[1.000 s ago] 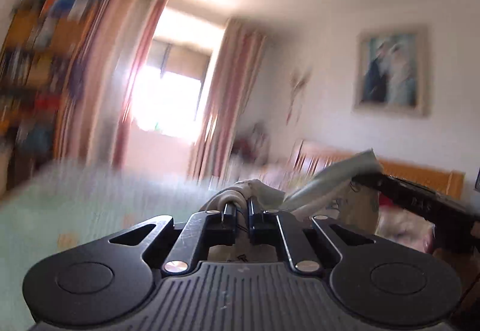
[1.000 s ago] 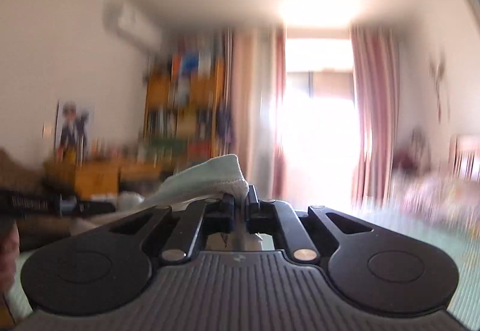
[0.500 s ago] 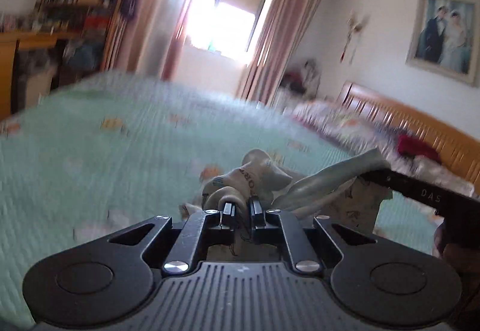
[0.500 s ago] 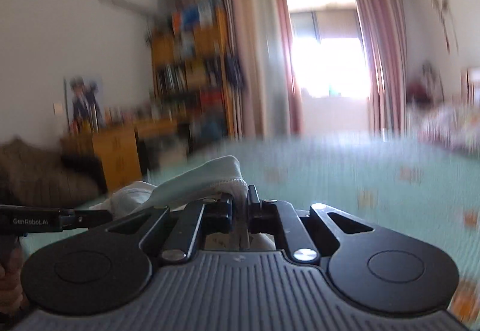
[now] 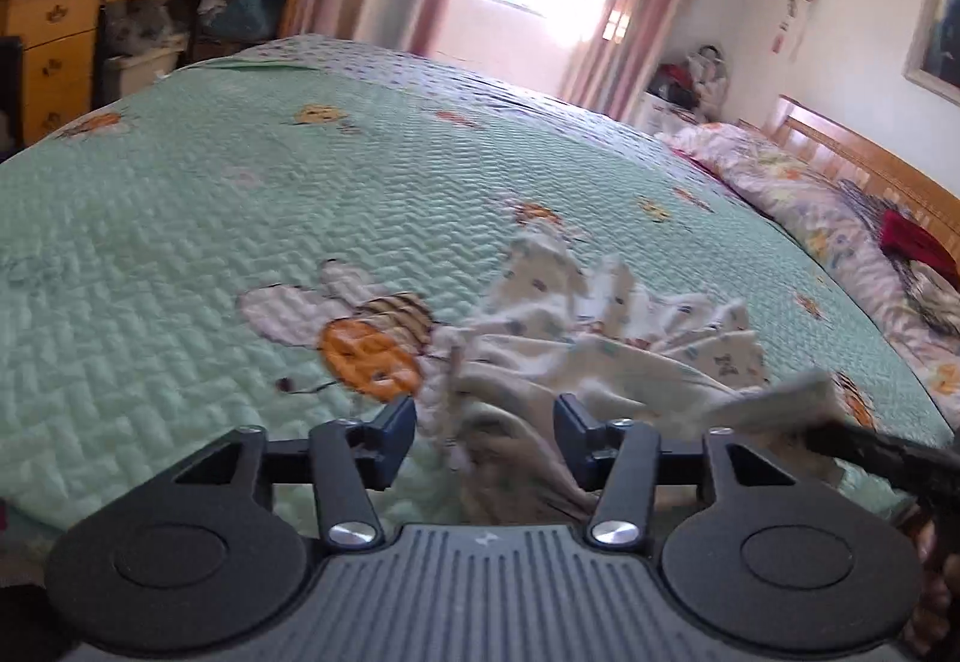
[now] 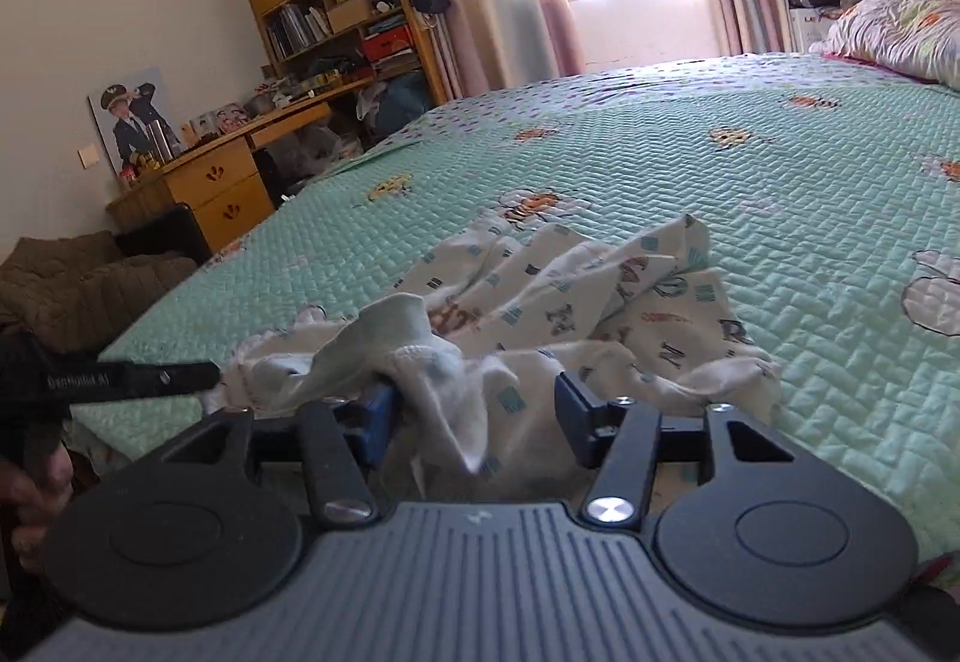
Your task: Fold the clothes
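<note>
— Both my grippers have just been opening. Left gripper (image 5: 485,437) and right gripper (image 6: 474,419) stand wide, squeezing nothing.

— Where's the cloth?

— Between my fingers, loose. My crumpled white printed baby garment (image 6: 570,302) lies in a heap on the quilted green bedspread with bees (image 6: 810,170). Far behind stands a wooden desk (image 6: 216,182).

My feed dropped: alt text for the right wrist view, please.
The right gripper stands open over a crumpled white printed garment on the green quilted bedspread; cloth lies between its jaws. The left gripper pokes in from the left.
</note>
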### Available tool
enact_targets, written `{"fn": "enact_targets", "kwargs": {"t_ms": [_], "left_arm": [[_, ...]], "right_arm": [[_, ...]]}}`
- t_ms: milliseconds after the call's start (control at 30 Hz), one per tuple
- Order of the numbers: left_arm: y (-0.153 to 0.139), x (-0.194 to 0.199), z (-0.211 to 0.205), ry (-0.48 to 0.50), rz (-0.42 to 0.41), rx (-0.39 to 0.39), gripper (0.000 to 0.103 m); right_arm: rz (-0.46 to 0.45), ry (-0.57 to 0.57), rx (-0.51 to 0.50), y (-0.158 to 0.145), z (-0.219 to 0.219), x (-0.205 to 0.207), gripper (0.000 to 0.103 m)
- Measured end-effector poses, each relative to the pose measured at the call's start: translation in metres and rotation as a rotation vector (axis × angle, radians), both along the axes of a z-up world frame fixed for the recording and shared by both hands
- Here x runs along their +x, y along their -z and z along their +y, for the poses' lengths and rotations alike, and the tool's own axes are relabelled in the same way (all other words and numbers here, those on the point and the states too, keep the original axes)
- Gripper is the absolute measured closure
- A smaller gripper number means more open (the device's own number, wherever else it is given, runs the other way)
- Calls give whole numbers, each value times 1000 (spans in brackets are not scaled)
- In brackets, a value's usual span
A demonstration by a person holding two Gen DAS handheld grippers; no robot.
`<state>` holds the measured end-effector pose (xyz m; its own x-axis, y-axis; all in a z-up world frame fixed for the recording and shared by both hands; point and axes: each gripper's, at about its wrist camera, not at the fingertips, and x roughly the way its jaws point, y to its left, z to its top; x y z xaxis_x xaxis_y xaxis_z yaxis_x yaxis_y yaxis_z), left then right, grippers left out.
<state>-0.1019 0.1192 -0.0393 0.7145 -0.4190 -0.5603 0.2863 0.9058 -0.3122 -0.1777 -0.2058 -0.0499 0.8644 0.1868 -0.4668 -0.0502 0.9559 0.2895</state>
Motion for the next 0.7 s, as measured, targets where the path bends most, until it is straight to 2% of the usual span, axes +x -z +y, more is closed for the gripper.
{"fn": "enact_targets", "kwargs": {"t_ms": [167,233,300,400,467,500,533,600,700], "left_arm": [[3,4,8,35,26,-13,45],[1,11,-1,85,18,3,32],[3,24,-13,110,24,21,31],[14,46,-29,149,80,21,31],[27,57,-38,160,121,24,45],[32,59,-40,164,137,11,65],[33,57,-40,158,133,-7,72],[27,48,-36,151,92,-58,80],[9,31,-27,145,32,-132,82]], "right_arm": [[16,-10,-3,20,2,-2,45],[18,-7,-37,23,9,4,45],[19,-3,-42,25,12,9,45],[22,6,-34,27,12,14,46],[19,7,-37,26,12,13,56],[19,5,-39,26,11,12,72],[23,2,-43,26,10,12,83],[18,1,-39,26,8,9,84],[-1,13,-19,26,3,6,84]]}}
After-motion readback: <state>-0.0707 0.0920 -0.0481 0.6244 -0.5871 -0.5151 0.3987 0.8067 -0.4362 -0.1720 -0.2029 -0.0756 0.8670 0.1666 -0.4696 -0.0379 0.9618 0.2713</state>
